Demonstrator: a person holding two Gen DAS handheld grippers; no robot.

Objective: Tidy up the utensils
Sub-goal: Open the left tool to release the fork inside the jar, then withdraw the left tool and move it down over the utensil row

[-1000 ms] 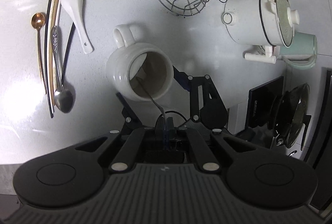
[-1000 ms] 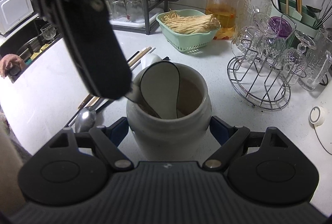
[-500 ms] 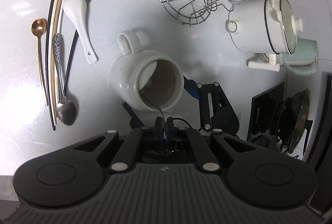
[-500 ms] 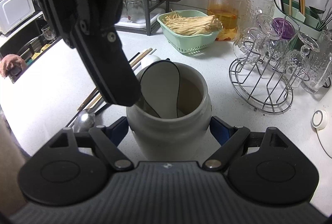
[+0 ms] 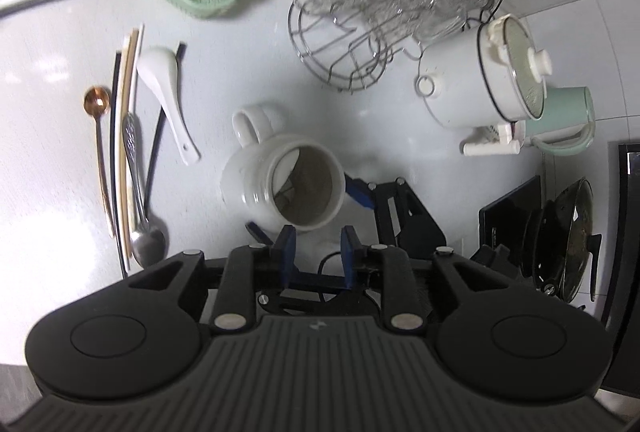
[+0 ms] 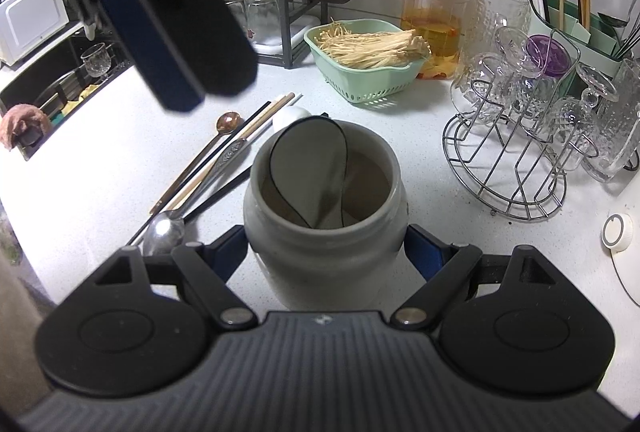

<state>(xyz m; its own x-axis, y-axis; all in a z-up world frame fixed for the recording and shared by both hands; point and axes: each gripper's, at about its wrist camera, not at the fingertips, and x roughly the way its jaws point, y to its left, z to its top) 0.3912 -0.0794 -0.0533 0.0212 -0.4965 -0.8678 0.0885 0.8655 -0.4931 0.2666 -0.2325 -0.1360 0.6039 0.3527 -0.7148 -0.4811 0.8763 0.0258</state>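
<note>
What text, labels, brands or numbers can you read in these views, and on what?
None reads clearly.
Emblem on the ribbed grey housing, right wrist view: too small to read.
Faint print on the black panel, left wrist view: blurred, unreadable.
White jar: no print showing.

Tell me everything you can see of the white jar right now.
The jar is a glazed white ceramic crock with a loop handle on its far side and a wide open mouth, brownish inside. It stands upright on the counter. A ladle leans inside, bowl up above the rim. The right gripper straddles its belly, with its fingers at the sides.
</note>
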